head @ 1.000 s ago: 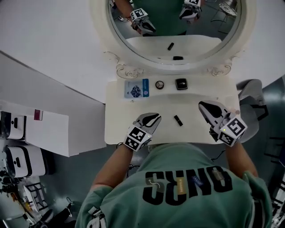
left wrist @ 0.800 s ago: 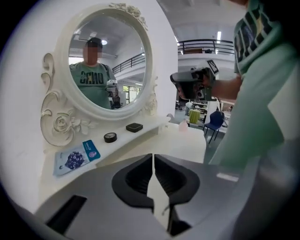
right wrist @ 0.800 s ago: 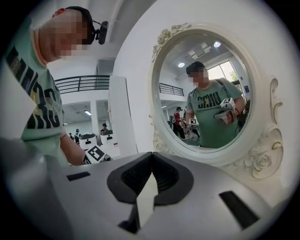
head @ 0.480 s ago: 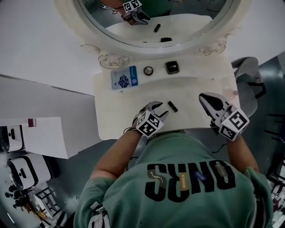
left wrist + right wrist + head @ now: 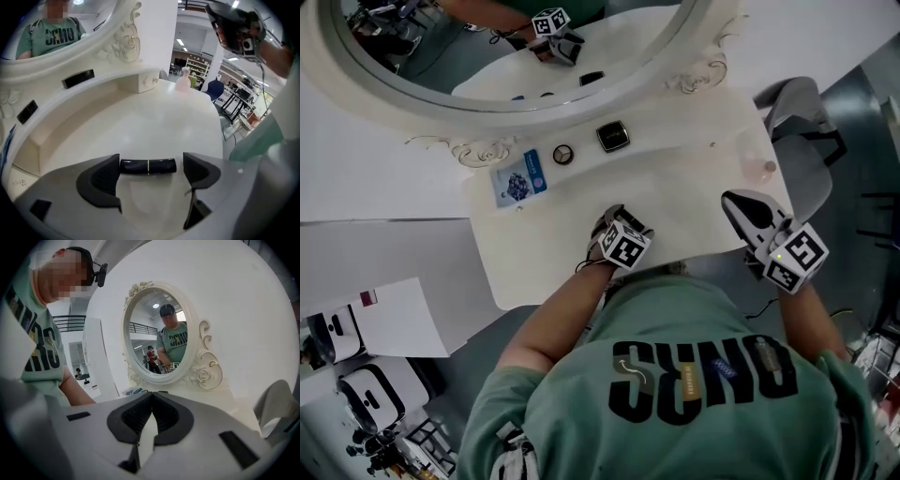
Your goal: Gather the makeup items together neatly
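As left tool (image 5: 151, 167) opened, lipstick (image 5: 148, 166) between.

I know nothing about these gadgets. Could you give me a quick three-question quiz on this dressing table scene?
1. True or false: the right gripper is shut and empty.
2. What lies between the jaws of the left gripper? A) black lipstick tube B) hairbrush C) spoon
3. How many items sit on the back shelf?
Key: 1 true. 2 A; it lies on the table, ungripped, the jaws having just been opening. 3 three: blue packet, round compact, square black case.
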`<state>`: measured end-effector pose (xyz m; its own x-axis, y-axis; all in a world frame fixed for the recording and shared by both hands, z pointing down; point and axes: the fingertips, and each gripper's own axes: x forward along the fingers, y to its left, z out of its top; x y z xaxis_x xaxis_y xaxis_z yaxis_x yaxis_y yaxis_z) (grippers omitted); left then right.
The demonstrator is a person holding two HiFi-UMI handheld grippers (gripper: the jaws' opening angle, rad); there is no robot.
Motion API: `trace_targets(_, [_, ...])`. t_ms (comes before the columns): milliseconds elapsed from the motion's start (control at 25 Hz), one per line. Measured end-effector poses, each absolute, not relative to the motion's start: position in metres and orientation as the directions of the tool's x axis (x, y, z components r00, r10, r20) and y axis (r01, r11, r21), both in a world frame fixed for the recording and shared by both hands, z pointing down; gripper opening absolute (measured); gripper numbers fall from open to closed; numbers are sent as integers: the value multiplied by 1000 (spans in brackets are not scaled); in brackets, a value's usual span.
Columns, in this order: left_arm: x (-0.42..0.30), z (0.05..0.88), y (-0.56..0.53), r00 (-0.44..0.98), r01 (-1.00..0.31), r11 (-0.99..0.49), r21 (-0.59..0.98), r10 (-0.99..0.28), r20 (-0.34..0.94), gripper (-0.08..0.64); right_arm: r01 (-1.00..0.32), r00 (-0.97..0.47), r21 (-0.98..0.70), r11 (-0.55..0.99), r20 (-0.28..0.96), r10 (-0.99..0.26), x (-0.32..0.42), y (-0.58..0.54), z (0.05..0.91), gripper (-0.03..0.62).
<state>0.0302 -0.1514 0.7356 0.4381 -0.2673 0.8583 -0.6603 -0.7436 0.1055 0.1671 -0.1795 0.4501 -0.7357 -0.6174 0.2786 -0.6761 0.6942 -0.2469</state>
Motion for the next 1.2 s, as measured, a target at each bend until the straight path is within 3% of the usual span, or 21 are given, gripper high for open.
trace_targets(280, [28,738,-152,426,-677,-728,106,-270,864,412,-670,-742,-259,696,266,-615,184,-182,452,-5])
trace_targets(320, [28,737,-151,429,-675,-730,111,-266,863,374,-668,-744,-260,697,262,-615,184,-182,451,-6])
trace_targets(520, [32,719,-159,476,-631,-762,143,-235,847,365,-668,-744,-258,698,244,-622,191,-186,448,-5])
trace_targets(880, [92,601,-275,570,-473,-877,-86,-379,729,365,-692,-721,-250,677,197,-664,212,-195,430,-5])
trace_targets(1200, [133,601,-346,566,-380,-918,-116,-330,755,365,-743,-667,-261,616,217,-713,251,-205,436,-5])
